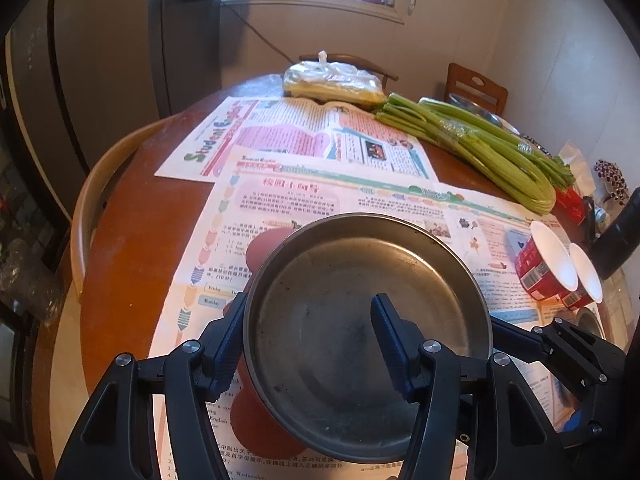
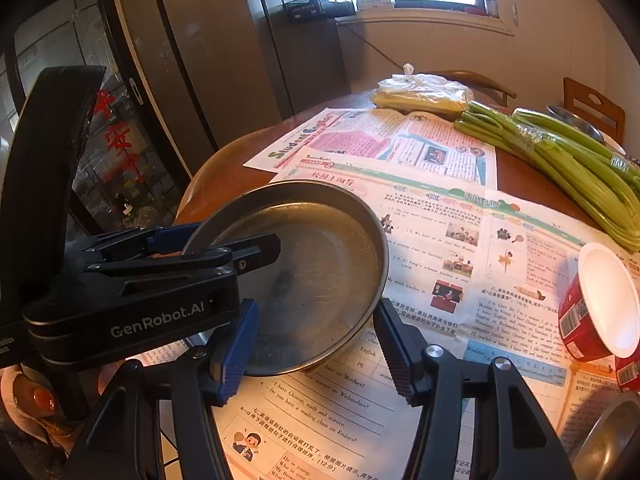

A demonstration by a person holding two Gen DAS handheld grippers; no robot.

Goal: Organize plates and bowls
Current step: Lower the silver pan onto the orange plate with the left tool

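Left wrist view shows the left claw [image 1: 308, 344] pinching the near-left rim of a steel plate [image 1: 352, 320] above the newspaper-covered desk [image 1: 132, 216], red paper bowls [image 1: 548, 264] at three o'clock, while the right claw [image 2: 316, 348] grips that plate's near rim.

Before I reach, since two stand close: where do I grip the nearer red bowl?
Probably the rim of the red bowl, from above on the side toward the metal plate, one finger inside: its mouth opens upward and the second bowl crowds the other.
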